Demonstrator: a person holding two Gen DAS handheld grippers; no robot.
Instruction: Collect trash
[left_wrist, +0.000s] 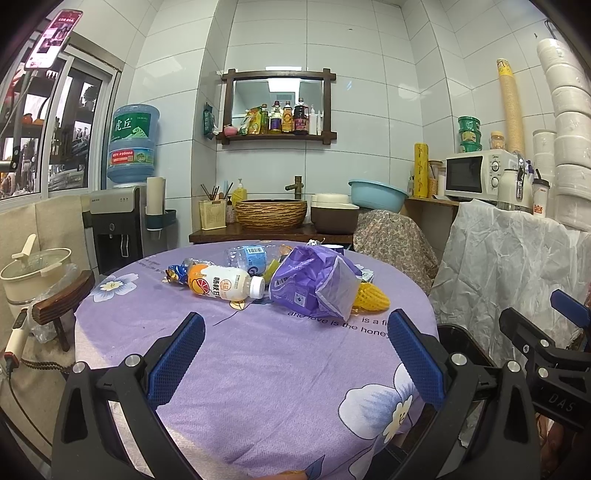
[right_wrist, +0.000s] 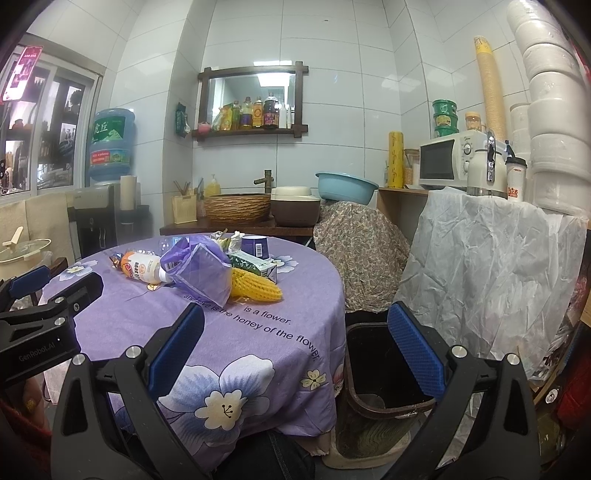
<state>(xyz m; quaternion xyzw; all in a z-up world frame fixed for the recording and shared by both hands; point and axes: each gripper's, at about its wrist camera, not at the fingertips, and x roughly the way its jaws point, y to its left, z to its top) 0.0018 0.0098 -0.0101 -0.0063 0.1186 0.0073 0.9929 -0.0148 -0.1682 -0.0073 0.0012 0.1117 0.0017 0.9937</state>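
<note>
Purple-clothed table (left_wrist: 258, 369) held a trash pile, far side.
Bottle (left_wrist: 225, 284) lay crosswise ahead of the left gripper (left_wrist: 295, 354), nearer than the right gripper (right_wrist: 295, 347); both gaped empty.

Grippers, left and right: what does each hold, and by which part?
Nothing. The left gripper and right gripper both stand open and empty, short of the trash pile.

two bottles (left_wrist: 225, 283), one purple bag (left_wrist: 314, 280), one bin (right_wrist: 384, 369)

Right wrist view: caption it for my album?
Open right gripper facing trash pile on purple table, bin alongside.
</note>
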